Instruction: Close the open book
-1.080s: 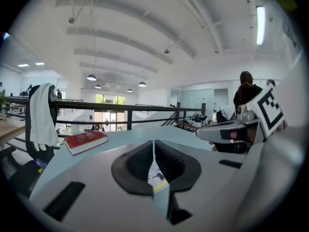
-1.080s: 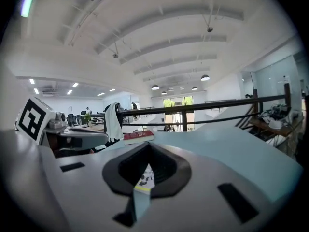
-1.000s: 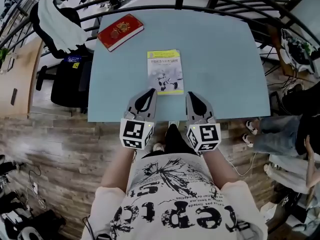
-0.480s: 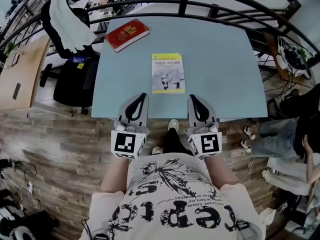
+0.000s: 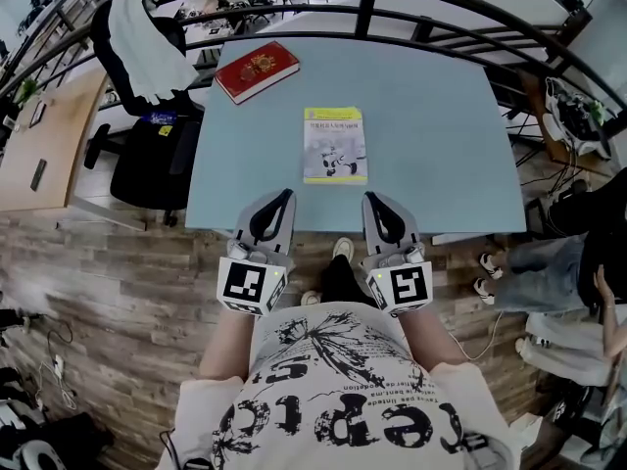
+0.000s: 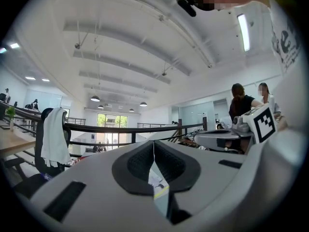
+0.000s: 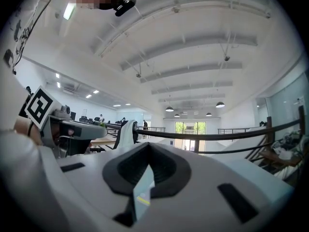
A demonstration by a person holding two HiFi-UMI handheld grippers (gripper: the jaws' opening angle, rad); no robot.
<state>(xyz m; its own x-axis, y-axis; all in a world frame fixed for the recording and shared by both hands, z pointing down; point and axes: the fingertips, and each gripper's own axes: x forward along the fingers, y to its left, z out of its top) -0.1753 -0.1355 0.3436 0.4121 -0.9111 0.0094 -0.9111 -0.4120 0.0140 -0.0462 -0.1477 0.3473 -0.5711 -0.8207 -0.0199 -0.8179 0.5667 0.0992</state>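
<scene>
No legible text anywhere

Two books [image 5: 257, 70] [image 5: 335, 145], two hand-held grippers [image 5: 286, 195] [image 5: 370, 198], one table [image 5: 441, 116], one chair [image 5: 147, 160]

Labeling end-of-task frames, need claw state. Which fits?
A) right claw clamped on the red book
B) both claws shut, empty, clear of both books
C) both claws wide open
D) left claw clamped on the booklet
B: the left claw and right claw each show jaws together with nothing between, at the table's near edge, short of the booklet and far from the red book.
</scene>
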